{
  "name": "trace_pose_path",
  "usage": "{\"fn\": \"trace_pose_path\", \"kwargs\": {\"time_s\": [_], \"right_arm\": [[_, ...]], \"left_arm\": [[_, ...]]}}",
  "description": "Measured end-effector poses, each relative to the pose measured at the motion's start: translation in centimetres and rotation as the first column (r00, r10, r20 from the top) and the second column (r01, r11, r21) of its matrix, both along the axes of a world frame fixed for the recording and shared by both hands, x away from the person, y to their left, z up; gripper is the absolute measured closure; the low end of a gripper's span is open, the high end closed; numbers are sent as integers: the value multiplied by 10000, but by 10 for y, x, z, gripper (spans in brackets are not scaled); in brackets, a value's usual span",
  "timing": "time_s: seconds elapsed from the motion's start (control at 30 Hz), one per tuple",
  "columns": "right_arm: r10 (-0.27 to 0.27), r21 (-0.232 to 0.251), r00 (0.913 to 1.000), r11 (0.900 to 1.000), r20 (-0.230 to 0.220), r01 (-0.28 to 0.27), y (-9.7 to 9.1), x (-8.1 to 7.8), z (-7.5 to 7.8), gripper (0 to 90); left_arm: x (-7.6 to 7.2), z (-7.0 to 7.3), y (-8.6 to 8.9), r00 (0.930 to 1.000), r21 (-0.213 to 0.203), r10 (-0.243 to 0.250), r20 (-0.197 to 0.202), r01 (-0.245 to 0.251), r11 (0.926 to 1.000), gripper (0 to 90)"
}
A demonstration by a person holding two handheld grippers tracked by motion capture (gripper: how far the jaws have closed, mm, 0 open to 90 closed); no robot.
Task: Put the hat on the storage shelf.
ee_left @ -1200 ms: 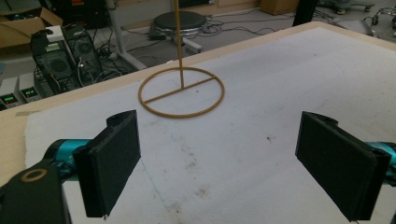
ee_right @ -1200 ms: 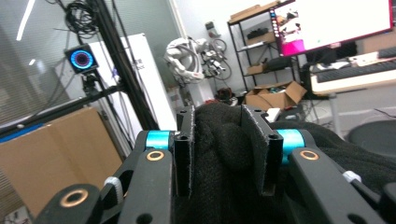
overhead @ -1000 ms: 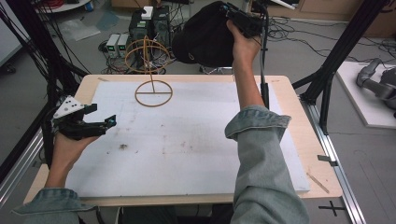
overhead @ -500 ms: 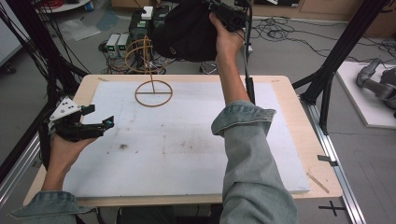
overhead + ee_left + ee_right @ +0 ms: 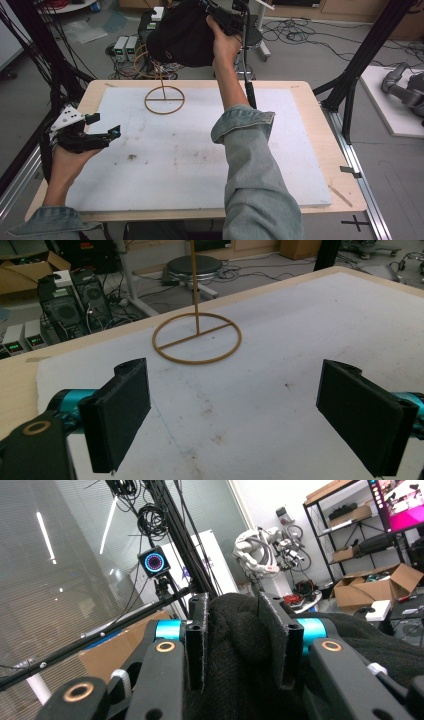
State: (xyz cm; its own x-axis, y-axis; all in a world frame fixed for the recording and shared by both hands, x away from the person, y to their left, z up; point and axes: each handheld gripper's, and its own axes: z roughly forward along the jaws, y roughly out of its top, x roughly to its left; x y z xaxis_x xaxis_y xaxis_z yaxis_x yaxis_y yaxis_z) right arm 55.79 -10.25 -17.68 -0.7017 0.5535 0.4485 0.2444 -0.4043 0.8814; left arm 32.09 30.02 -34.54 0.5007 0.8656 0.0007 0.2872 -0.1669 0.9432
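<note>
- My right gripper (image 5: 220, 20) is clamped on a black knitted hat (image 5: 182, 37); in the right gripper view the two jaws press into a bunched fold of the hat (image 5: 240, 645) from either side.
- In the high view I hold that hat raised beyond the far edge of the worktop (image 5: 320, 150), right beside the upper wire loops of the gold wire stand (image 5: 164, 95), and it hides part of them.
- The right forearm, in a rolled denim sleeve (image 5: 250, 150), reaches across the middle of the worktop toward that far edge.
- The stand's ring base (image 5: 196, 338) rests flat on the white mat (image 5: 200, 160) near the far edge, left of the middle, with its thin upright rod rising from the bar across the ring.
- My left gripper (image 5: 102, 136) is open and holds nothing; the left gripper view shows its jaws standing wide apart with bare mat between them.
- That gripper sits low at the worktop's left edge, well apart from the stand, jaws pointing across the mat.
- The mat carries a few dark smudges near its middle.
- Beyond the far edge, on the floor, stand computer cases and a round stool (image 5: 193, 265).
</note>
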Motion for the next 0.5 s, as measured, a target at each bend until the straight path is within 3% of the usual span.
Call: {"fn": "trace_pose_path", "kwargs": {"time_s": [0.5], "right_arm": [[503,-163,9987,9986,-125,-505,45,13,-8,674]], "left_arm": [[-5,1,2,10000,-38,11,12,-11,10000,142]]}}
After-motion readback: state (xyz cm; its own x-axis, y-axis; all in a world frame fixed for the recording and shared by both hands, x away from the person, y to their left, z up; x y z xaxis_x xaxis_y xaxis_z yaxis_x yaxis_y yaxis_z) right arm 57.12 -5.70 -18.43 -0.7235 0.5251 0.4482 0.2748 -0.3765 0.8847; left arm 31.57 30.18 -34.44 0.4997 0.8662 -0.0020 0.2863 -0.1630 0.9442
